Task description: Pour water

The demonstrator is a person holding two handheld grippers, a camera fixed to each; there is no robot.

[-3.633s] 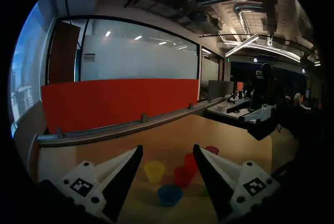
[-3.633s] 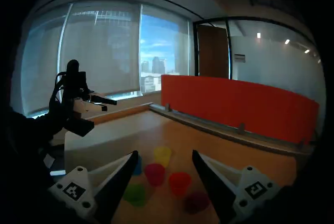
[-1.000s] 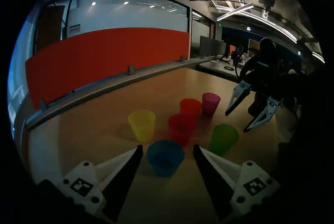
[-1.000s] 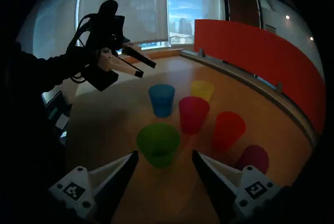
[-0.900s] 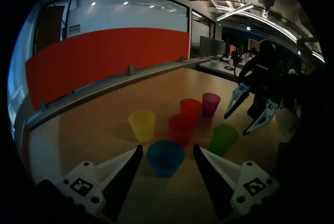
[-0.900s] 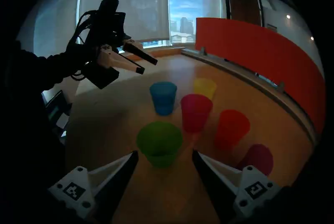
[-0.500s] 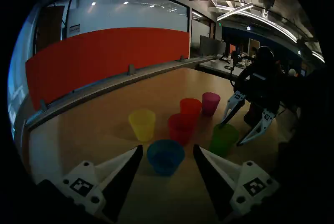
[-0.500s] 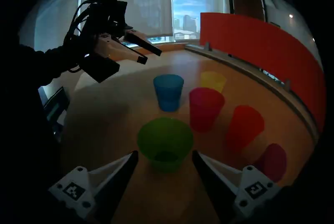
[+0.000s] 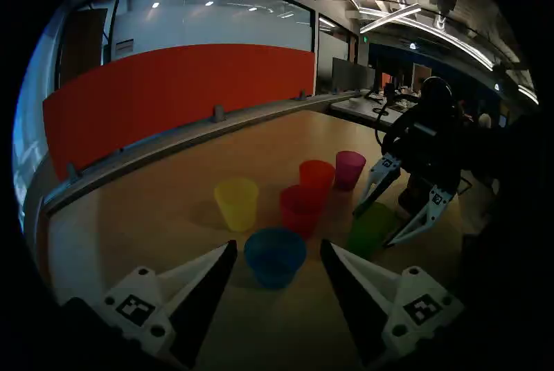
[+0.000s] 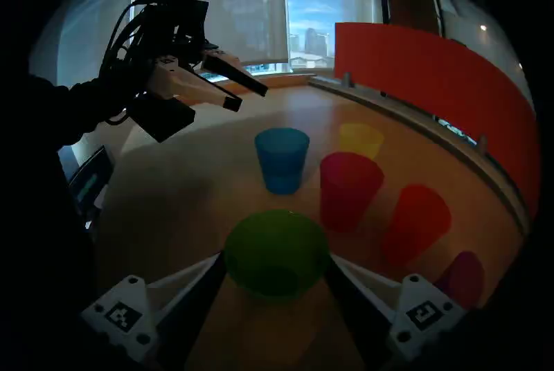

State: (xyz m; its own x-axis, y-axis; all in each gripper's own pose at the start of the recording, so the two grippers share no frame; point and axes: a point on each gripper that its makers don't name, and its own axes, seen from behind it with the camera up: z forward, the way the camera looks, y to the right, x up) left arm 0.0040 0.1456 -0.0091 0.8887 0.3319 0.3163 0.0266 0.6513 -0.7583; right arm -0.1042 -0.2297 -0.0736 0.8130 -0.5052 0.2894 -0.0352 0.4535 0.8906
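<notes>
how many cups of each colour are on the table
green cup: 1
blue cup: 1
yellow cup: 1
dark red cup: 1
orange-red cup: 1
magenta cup: 1
total: 6 cups

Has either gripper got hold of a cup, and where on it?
Nothing is held. The right gripper is open, its fingers on either side of the green cup; the left gripper is open, clear of the blue cup.
</notes>
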